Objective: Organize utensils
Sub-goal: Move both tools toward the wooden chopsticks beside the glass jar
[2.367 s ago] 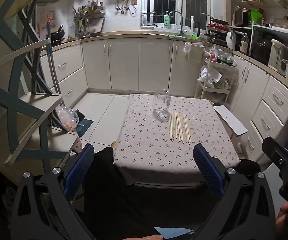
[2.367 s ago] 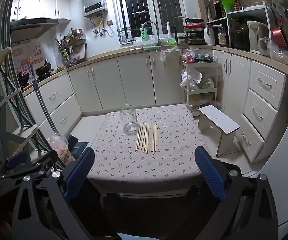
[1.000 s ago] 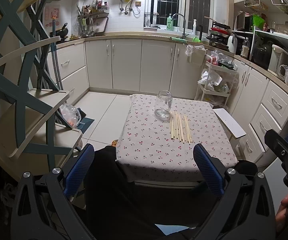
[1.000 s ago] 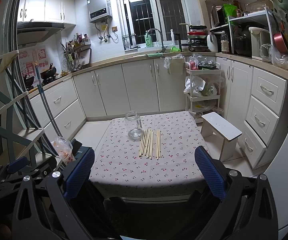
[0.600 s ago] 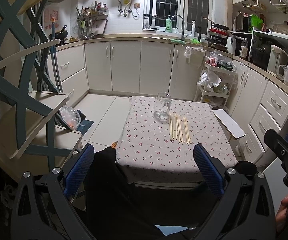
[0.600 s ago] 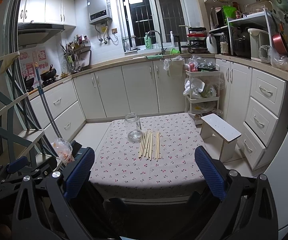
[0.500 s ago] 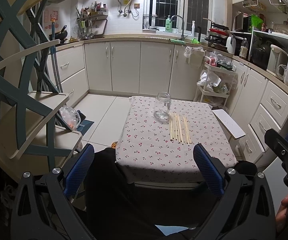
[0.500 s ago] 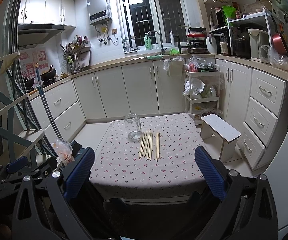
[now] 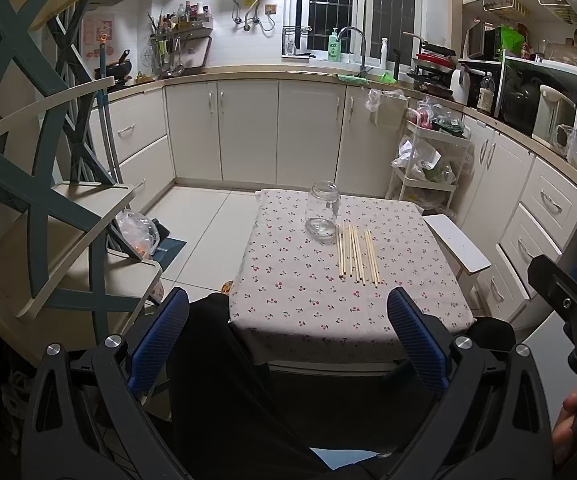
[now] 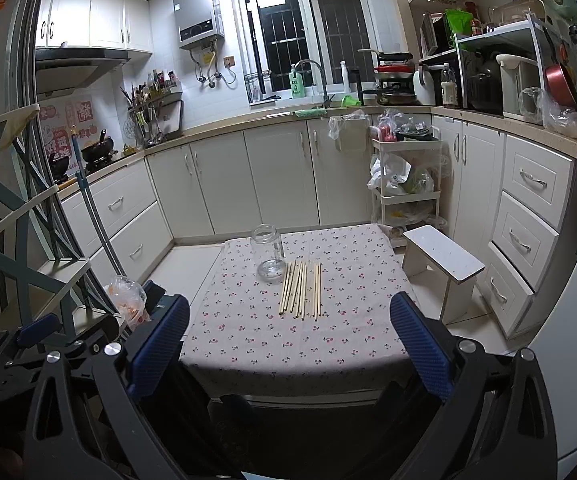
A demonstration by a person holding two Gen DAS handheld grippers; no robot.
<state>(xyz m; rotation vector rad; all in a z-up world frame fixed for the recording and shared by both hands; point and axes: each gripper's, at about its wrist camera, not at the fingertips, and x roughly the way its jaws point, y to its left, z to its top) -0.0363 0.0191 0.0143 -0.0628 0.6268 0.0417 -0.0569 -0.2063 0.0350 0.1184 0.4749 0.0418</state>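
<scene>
A row of wooden chopsticks [image 9: 357,255] lay side by side on a small table [image 9: 288,300] covered in a cherry-print cloth, just beside an upright, empty glass jar [image 9: 322,211] that stood at their far ends, in a white-cabinet kitchen. The left gripper [image 9: 288,330] hung short of the table's near edge with its blue-padded fingers [image 9: 159,336] spread wide and nothing between them. The right gripper [image 10: 288,334] was likewise held back from the table, its jaws wide apart and empty; in its view the chopsticks [image 10: 301,289] lay to the right of the jar [image 10: 268,253], well apart from both tools. Part of the right gripper's body and the fingertips of the person's hand [image 9: 570,420] holding it showed at the right edge of the left wrist view. A white stool [image 10: 442,264] stood on the tiled floor just beside the table's right side, and a teal-and-cream shelf unit [image 9: 40,184] stood to the left.
</scene>
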